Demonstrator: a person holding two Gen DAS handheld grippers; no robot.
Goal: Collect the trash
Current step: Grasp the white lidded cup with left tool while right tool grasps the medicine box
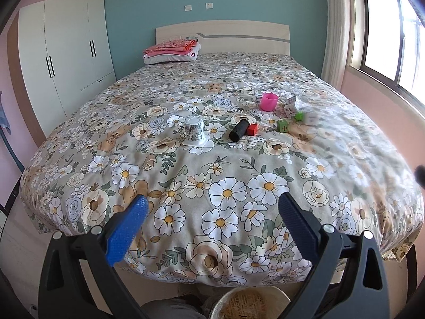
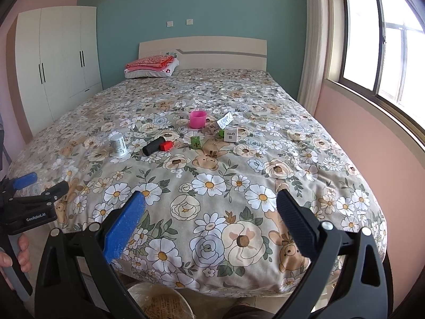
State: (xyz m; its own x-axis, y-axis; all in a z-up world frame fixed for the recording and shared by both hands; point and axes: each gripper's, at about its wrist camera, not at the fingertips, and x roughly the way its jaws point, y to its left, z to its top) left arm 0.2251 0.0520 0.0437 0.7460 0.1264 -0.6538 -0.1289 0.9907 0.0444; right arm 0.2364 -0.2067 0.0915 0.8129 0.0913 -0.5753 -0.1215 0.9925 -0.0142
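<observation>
Several small items lie mid-bed on the floral bedspread (image 1: 212,175): an upside-down white yogurt cup (image 1: 194,129), a black cylinder (image 1: 238,131), a red block (image 1: 252,129), green cubes (image 1: 282,125), a pink cup (image 1: 269,101) and small white cartons (image 1: 292,105). The same items show in the right wrist view: yogurt cup (image 2: 118,144), black cylinder (image 2: 153,145), pink cup (image 2: 197,119), white box (image 2: 230,134). My left gripper (image 1: 212,207) is open and empty over the bed's foot. My right gripper (image 2: 211,203) is open and empty beside it.
A round bin (image 1: 249,305) stands on the floor below the bed's foot; it also shows in the right wrist view (image 2: 159,303). Folded pink bedding (image 1: 172,50) lies by the headboard. A white wardrobe (image 1: 66,53) stands left, a window (image 1: 393,40) right.
</observation>
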